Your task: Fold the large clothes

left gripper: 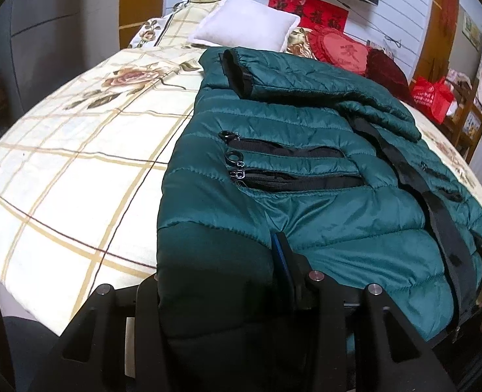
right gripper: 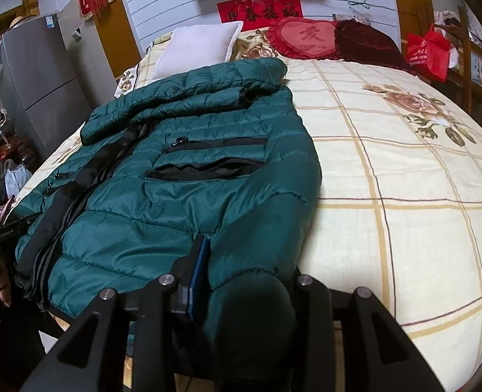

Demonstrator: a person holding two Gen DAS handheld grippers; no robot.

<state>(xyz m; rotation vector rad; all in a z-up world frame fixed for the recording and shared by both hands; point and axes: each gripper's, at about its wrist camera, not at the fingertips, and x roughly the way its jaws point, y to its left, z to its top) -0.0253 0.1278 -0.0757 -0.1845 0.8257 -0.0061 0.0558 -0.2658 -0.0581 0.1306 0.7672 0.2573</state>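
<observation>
A dark green quilted jacket (left gripper: 306, 124) (right gripper: 208, 124) lies front-up on the bed, hem toward me, with both sleeves folded across its chest. My left gripper (left gripper: 221, 254) is at the hem's left corner. The fabric bulges up between its fingers and hides the left one, and the blue pad of the right finger (left gripper: 281, 254) lies against the cloth. My right gripper (right gripper: 247, 261) is at the hem's right corner in the same way. A dark puff of jacket fills its jaws, with the left finger's pad (right gripper: 198, 261) against it. Each gripper shows at the edge of the other's view.
The bed carries a cream checked floral quilt (left gripper: 77, 163) (right gripper: 404, 179), bare on both sides of the jacket. At the head are a white pillow (left gripper: 247, 23) and a red heart cushion (right gripper: 306, 37). A grey fridge (right gripper: 38, 81) and clutter stand left, a red bag (right gripper: 427, 50) right.
</observation>
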